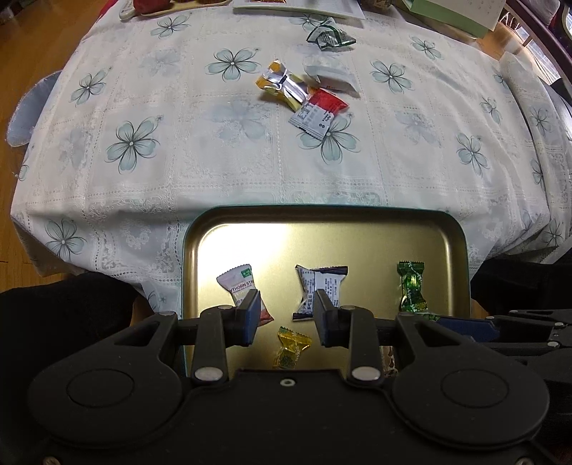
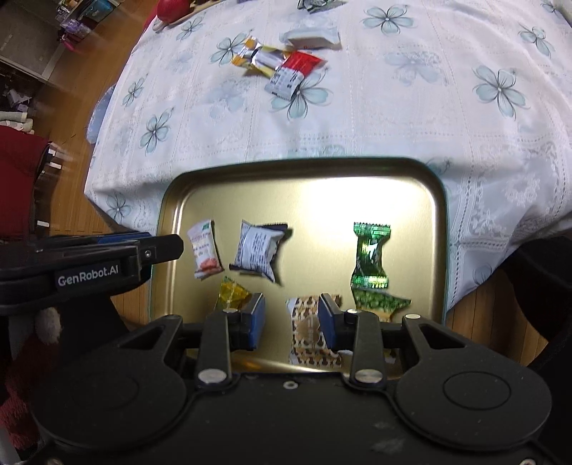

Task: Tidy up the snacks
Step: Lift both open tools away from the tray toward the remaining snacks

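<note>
A gold tin tray sits at the table's near edge and holds several wrapped snacks: a white hawthorn pack, a white-and-navy pack, a green candy, a yellow candy and a brown patterned one. My left gripper is open and empty above the yellow candy. My right gripper is open and empty above the brown patterned snack. Loose snacks lie farther out: a silver-yellow pack, a red-and-white pack, a white pack and a green-white one.
The table wears a white cloth with blue flowers. Papers and a green box lie at the far edge, with a red item on a board. Wood floor lies to the left. The other gripper shows beside each view.
</note>
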`<state>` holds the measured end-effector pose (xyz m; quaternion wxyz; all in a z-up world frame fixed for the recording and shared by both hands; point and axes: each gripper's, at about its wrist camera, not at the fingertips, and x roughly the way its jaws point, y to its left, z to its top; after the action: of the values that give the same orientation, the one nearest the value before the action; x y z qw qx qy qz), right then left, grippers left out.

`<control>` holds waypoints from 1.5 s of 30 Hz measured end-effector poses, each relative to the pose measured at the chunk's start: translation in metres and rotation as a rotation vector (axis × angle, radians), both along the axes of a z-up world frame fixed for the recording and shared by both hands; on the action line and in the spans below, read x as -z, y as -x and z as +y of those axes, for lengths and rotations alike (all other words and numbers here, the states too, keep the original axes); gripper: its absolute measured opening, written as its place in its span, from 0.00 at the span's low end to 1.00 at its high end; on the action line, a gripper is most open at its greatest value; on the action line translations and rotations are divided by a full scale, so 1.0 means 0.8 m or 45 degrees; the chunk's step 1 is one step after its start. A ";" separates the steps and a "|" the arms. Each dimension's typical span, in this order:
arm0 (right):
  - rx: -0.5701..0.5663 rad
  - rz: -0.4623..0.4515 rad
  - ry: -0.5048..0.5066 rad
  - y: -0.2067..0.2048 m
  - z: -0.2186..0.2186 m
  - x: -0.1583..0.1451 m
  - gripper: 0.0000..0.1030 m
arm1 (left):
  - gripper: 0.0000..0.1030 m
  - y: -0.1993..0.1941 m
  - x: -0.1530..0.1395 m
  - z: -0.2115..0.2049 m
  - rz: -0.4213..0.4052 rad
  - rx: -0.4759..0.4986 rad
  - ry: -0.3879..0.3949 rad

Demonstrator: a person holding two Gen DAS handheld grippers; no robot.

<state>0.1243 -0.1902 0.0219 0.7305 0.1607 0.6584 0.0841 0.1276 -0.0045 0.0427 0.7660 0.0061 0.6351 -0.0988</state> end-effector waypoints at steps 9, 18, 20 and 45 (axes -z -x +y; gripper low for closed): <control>0.063 -0.023 0.007 -0.050 -0.017 -0.003 0.35 | 0.39 -0.040 -0.002 0.006 -0.021 -0.032 0.001; 0.136 -0.019 0.020 -0.105 -0.032 0.014 0.35 | 0.39 -0.099 0.009 0.010 -0.024 -0.102 0.011; 0.155 -0.016 0.018 -0.119 -0.033 0.019 0.35 | 0.39 -0.113 0.013 0.008 -0.029 -0.120 0.011; 0.326 -0.212 0.121 -0.310 -0.055 0.039 0.36 | 0.39 -0.258 0.067 0.004 -0.032 -0.286 0.040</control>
<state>0.3725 -0.2341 -0.0095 0.7940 0.2010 0.5731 -0.0280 0.3341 -0.0011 -0.0107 0.7802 -0.0760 0.6205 -0.0222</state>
